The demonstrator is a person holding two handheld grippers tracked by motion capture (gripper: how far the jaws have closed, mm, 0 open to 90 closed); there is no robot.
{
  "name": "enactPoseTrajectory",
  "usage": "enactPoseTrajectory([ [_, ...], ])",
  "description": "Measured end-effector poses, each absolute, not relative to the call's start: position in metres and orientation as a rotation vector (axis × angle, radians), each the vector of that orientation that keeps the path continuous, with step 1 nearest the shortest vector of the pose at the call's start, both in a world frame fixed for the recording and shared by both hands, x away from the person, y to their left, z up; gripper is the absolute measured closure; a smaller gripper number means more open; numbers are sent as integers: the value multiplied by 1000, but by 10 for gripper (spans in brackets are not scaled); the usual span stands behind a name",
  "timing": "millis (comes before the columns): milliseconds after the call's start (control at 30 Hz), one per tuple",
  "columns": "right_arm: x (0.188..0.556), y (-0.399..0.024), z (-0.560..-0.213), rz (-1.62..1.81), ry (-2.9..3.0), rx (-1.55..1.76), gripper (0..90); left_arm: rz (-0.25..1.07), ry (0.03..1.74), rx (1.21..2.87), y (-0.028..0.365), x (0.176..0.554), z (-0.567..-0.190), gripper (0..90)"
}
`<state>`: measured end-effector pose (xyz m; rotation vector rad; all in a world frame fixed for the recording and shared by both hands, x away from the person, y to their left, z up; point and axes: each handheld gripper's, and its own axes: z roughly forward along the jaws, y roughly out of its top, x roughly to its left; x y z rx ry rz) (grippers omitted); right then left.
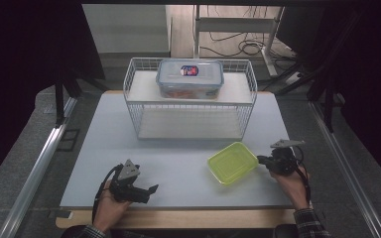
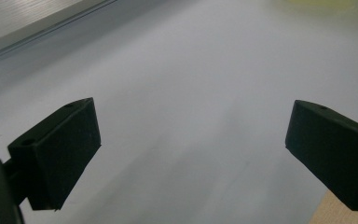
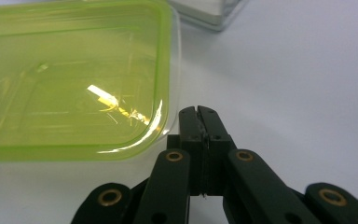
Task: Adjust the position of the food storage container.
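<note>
Pale grey tabletop stretches under both of our hands, with dark curtains and cables behind it. Our right claw has its 2 black jaws pressed together with nothing between them; their tips sit just beside the near corner of the shallow, translucent yellow-green plastic container, and we cannot tell whether they touch its rim. From the high view that right claw lies at the container's right edge, on the right part of the tabletop, in front of the basket. Our left claw is spread wide over bare tabletop, holding nothing; in the high view it rests near the front edge, well apart from the container. Farther back stands a white wire basket carrying a clear lidded plastic box on its upper shelf.
</note>
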<state>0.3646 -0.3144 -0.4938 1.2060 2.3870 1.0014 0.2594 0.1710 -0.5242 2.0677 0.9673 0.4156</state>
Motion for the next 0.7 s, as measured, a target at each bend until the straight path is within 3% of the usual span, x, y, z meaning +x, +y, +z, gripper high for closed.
enactPoseTrajectory([
  [700, 321, -251, -490, 1125, 2546, 1078, 892, 375, 1004, 2094, 165, 258, -521, 70],
])
